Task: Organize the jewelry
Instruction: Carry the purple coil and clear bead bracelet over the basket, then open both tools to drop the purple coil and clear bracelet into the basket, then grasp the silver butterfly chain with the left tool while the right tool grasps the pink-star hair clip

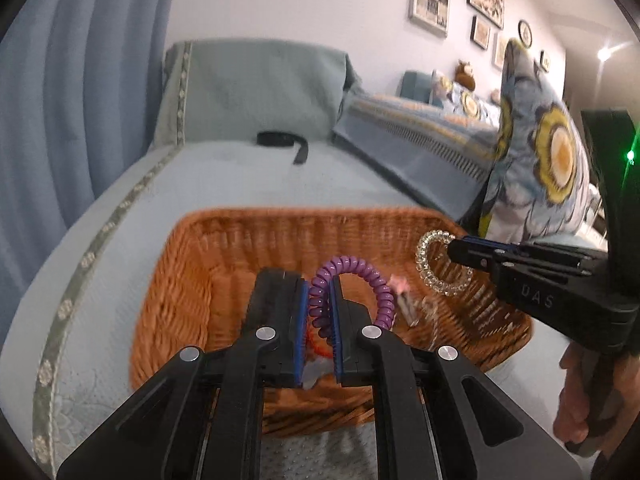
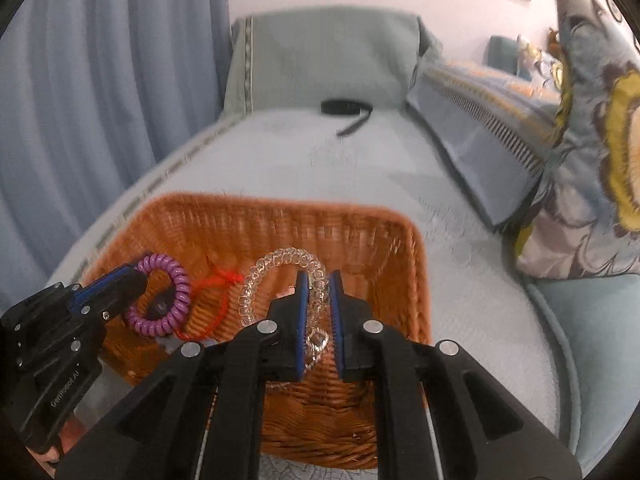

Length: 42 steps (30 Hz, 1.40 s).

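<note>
An orange wicker basket (image 1: 192,280) sits on the pale blue sofa seat; it also shows in the right wrist view (image 2: 360,232). My left gripper (image 1: 319,280) is shut on a purple spiral coil band (image 1: 376,280) and holds it over the basket; the band also shows in the right wrist view (image 2: 176,300). My right gripper (image 2: 319,280) is shut on a clear spiral coil band (image 2: 276,264), also over the basket, and appears from the side in the left wrist view (image 1: 450,249) with the clear band (image 1: 424,264). A red string (image 2: 216,300) lies in the basket.
A black band (image 1: 280,140) lies at the far end of the seat against the back cushion; it also shows in the right wrist view (image 2: 344,110). A flowered pillow (image 1: 536,152) stands to the right. Blue curtains (image 1: 80,80) hang at the left.
</note>
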{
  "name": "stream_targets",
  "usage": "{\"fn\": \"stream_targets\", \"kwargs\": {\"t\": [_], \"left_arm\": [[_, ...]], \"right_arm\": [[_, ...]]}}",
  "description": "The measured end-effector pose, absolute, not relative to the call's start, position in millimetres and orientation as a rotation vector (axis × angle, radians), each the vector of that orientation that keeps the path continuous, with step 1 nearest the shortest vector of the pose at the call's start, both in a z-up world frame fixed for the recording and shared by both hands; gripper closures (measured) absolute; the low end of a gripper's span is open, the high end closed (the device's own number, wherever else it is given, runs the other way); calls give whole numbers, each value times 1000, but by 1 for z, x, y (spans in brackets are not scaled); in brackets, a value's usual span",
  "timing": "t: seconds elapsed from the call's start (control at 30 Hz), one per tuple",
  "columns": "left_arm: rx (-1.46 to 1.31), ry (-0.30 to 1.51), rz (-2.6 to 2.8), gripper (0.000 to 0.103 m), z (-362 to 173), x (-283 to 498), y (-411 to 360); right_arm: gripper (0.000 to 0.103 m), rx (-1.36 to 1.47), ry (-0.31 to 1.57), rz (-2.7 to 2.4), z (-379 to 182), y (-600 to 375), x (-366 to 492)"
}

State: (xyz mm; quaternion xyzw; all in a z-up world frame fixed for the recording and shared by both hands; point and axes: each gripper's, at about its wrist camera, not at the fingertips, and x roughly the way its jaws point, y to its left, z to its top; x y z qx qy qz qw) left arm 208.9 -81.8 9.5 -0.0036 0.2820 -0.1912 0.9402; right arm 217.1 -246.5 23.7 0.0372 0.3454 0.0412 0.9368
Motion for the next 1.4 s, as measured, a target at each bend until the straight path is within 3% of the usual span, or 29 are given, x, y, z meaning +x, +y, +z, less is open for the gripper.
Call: {"fn": "stream_targets", "kwargs": {"t": [0.3, 0.4, 0.43, 0.63, 0.77, 1.03, 1.4], "left_arm": [[-13, 596, -398, 93, 6, 212, -82], [-47, 584, -431, 70, 11, 206, -77], [-56, 567, -439, 68, 15, 201, -74], [-88, 490, -463, 64, 40, 167, -58], [-70, 465, -470, 61, 53, 140, -43], [-155, 462, -430, 55, 59, 76, 16], [-152, 646, -374, 55, -18, 65, 26]], "right_arm": [[93, 113, 760, 101, 8, -249, 221], [91, 165, 764, 149, 10, -253, 217], [90, 172, 761, 157, 10, -253, 214], [80, 189, 723, 176, 22, -252, 185], [62, 217, 673, 196, 31, -246, 150], [62, 184, 626, 195, 20, -207, 87], [62, 129, 678, 227, -23, -181, 69]]}}
